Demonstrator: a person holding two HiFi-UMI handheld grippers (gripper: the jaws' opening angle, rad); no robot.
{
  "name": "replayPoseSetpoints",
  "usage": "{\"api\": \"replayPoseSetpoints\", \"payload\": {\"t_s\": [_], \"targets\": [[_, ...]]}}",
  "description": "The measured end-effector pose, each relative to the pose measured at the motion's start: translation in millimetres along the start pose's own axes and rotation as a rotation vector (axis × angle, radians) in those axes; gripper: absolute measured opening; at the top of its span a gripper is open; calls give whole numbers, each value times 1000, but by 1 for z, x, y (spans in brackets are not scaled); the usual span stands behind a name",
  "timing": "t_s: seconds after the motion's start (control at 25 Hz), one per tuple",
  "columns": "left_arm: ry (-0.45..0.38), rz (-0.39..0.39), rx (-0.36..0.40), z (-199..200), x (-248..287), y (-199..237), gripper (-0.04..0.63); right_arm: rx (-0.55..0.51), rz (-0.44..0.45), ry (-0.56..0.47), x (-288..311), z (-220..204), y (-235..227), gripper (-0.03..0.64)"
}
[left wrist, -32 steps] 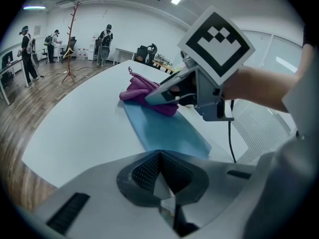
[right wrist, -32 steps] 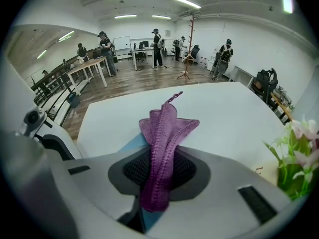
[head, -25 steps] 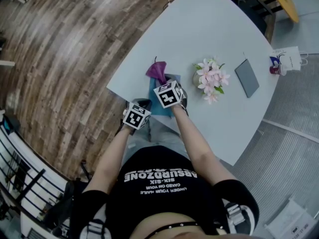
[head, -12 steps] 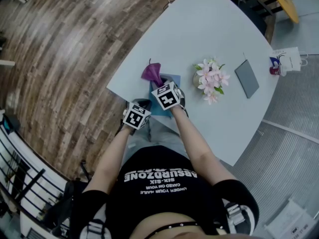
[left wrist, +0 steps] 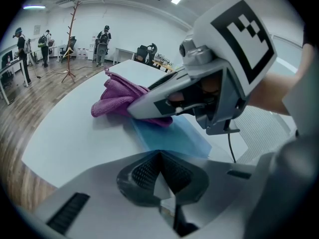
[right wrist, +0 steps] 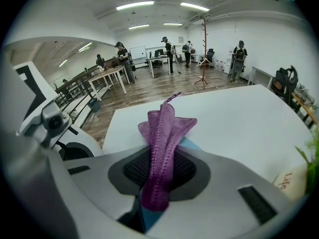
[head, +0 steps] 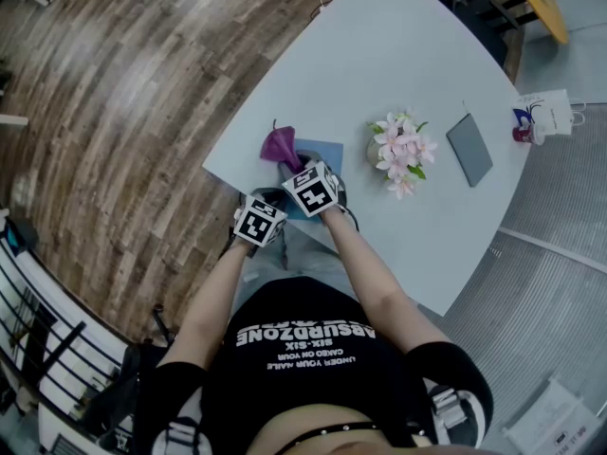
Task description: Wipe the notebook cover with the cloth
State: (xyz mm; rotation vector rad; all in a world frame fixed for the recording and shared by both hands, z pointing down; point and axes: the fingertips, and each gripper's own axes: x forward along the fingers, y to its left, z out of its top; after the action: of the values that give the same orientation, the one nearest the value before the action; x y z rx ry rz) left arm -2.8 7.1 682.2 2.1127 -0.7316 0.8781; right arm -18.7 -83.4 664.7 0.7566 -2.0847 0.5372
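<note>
- Two claws sit at the near edge of the white worktop [head: 398,55].
- Right claw [right wrist: 160,169] is clamped on the purple cloth [right wrist: 167,128], which lies bunched at the left edge of the blue notebook [head: 323,152].
- Left claw [left wrist: 160,171] has its pads pressed together with nothing between them, just near of the notebook.
- Notebook lies flat, left of the pink flowers [head: 402,150].

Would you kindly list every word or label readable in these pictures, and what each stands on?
"ABSURDZONE": upside down on the person's black shirt; smaller lines beneath are too small to be sure of.
"Life": on a pale object at the edge of the right gripper view.
Print on the white paper bag is too small to read.
</note>
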Motion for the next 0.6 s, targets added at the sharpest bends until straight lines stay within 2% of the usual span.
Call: {"api": "replayPoseSetpoints", "payload": {"t_s": [0.36,0.6], "targets": [[4,6,11,1,1,0,15,23,82,12,-2,-5,17,91],[5,7,13,1,2,0,15,43,97,0,-4,-7,16,91]]}}
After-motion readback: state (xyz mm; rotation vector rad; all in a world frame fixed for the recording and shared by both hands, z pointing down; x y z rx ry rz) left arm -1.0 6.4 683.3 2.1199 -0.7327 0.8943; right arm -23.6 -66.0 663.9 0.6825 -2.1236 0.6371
